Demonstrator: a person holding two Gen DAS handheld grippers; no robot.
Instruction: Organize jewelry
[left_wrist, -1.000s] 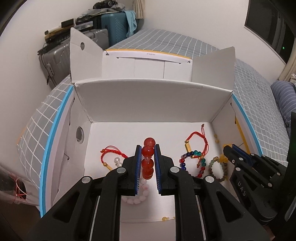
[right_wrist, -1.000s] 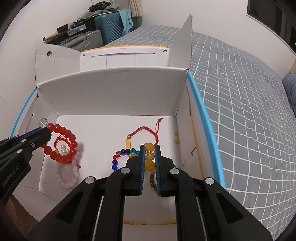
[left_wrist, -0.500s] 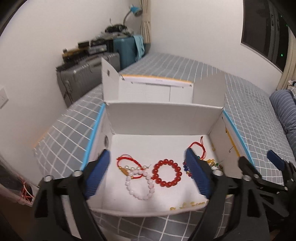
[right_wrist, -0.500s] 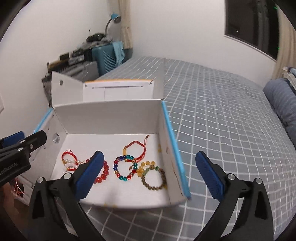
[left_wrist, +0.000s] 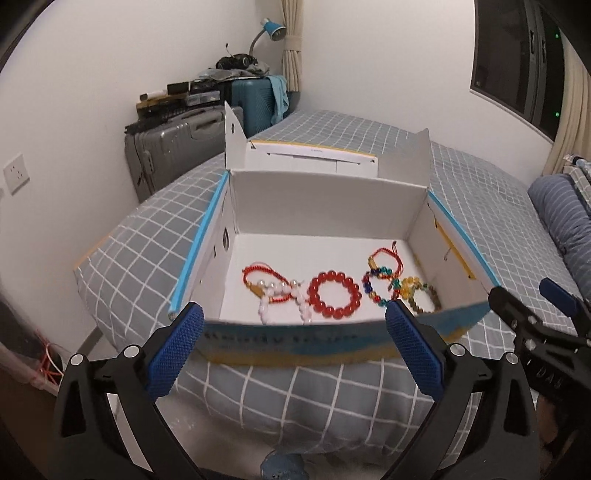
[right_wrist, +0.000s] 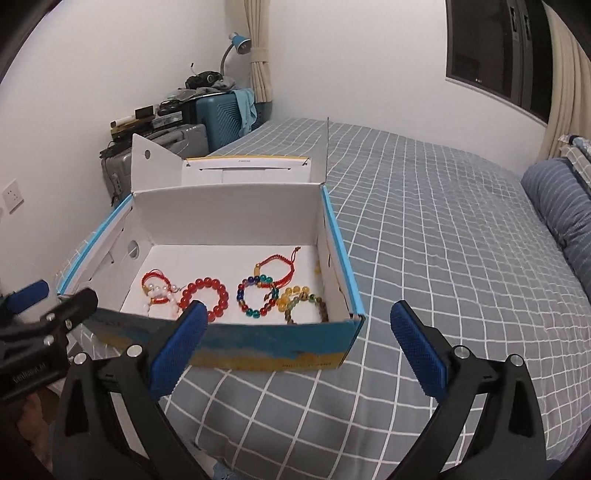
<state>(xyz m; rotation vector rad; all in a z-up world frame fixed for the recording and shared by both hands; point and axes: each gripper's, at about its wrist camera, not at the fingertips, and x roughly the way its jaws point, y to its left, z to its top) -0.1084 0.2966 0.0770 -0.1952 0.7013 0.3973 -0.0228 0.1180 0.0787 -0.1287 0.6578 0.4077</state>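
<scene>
Hovering before the box (left_wrist: 325, 339) on the bed (right_wrist: 443, 229), left gripper (left_wrist: 295, 354) and right gripper (right_wrist: 299, 350) both gape, jaws empty. Bracelets (left_wrist: 334, 294) lie in a row inside; sorting looks nearly done.

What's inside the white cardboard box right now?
In the white cardboard box: red cord bracelet with pearls, red bead bracelet, multicoloured glass bead bracelet, yellow-brown bead bracelet. The front wall hides the near floor.

Both the left tongs (left_wrist: 293, 349) and the right tongs (right_wrist: 299, 345) gape wide, holding nothing.
</scene>
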